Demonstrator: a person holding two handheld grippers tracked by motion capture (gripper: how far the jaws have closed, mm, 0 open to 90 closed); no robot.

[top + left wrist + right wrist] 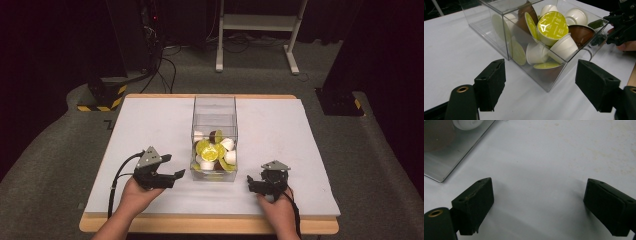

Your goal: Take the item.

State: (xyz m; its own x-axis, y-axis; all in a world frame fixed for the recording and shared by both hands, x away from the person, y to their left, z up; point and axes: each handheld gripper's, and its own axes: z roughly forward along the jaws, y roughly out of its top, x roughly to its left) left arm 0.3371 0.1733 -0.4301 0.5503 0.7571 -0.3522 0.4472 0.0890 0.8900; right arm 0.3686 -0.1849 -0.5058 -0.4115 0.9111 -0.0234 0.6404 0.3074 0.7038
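Note:
A clear plastic box [214, 107] stands in the middle of the white table mat [150, 120], holding several coffee capsules [214, 150] in white, brown and with yellow-green lids. The left gripper view looks into the clear box [499, 10] from close by, at a yellow-lidded capsule [552, 26] and white ones [564, 47]. My left gripper [172, 167] sits left of the box, open, jaws wide apart and empty [540, 85]. My right gripper [252, 184] rests right of the box near the front edge, open over bare mat [537, 202]. A box corner [446, 157] shows at the upper left of the right gripper view.
Beyond the table lie grey carpet, black equipment with cables [150, 45] at the back left, and a white frame's legs [260, 30] at the back. The wooden table edge [210, 224] runs along the front. My right gripper [621, 25] appears across the box in the left gripper view.

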